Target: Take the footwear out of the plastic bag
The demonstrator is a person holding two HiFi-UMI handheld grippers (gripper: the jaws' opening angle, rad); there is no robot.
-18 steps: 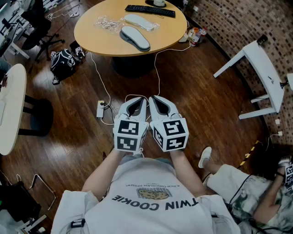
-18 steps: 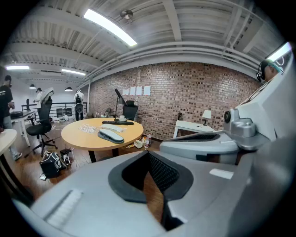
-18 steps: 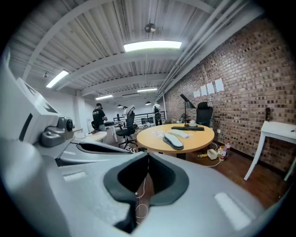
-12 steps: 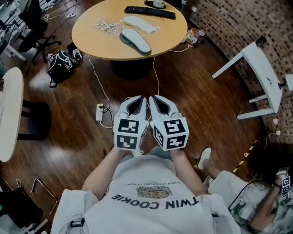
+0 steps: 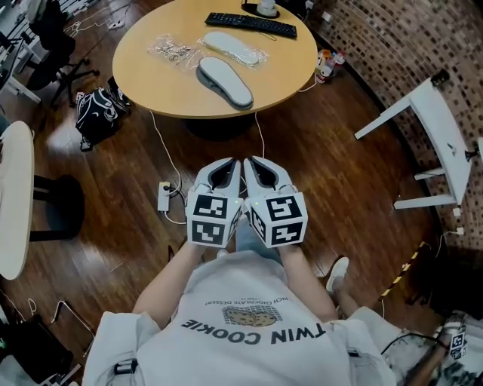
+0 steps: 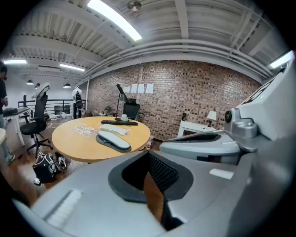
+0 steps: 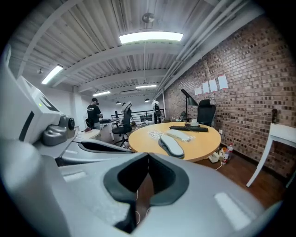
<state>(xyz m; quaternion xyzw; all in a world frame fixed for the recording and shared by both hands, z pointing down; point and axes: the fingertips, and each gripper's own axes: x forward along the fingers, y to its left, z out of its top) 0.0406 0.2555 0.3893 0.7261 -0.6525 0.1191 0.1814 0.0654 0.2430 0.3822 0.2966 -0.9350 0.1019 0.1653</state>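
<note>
A grey slipper [image 5: 224,81] lies bare on the round wooden table [image 5: 162,87]. Behind it a white slipper lies inside a clear plastic bag [image 5: 232,47], with a crumpled clear bag [image 5: 172,51] to its left. Both grippers hang side by side over the floor in front of the person's chest, well short of the table. My left gripper [image 5: 230,163] is shut and holds nothing. My right gripper [image 5: 253,161] is shut too, also with nothing in it. From the left gripper view the grey slipper [image 6: 113,140] lies ahead; in the right gripper view it [image 7: 172,146] also lies ahead.
A black keyboard [image 5: 251,24] and a mug [image 5: 263,7] sit at the table's far edge. On the floor are a black backpack [image 5: 96,109] and a power strip [image 5: 164,196] with cables. A white desk [image 5: 438,128] stands right, another white table [image 5: 11,196] left.
The round table and its slippers have shifted lower and nearer in the head view. Both grippers stay together, shut, in front of the chest.
</note>
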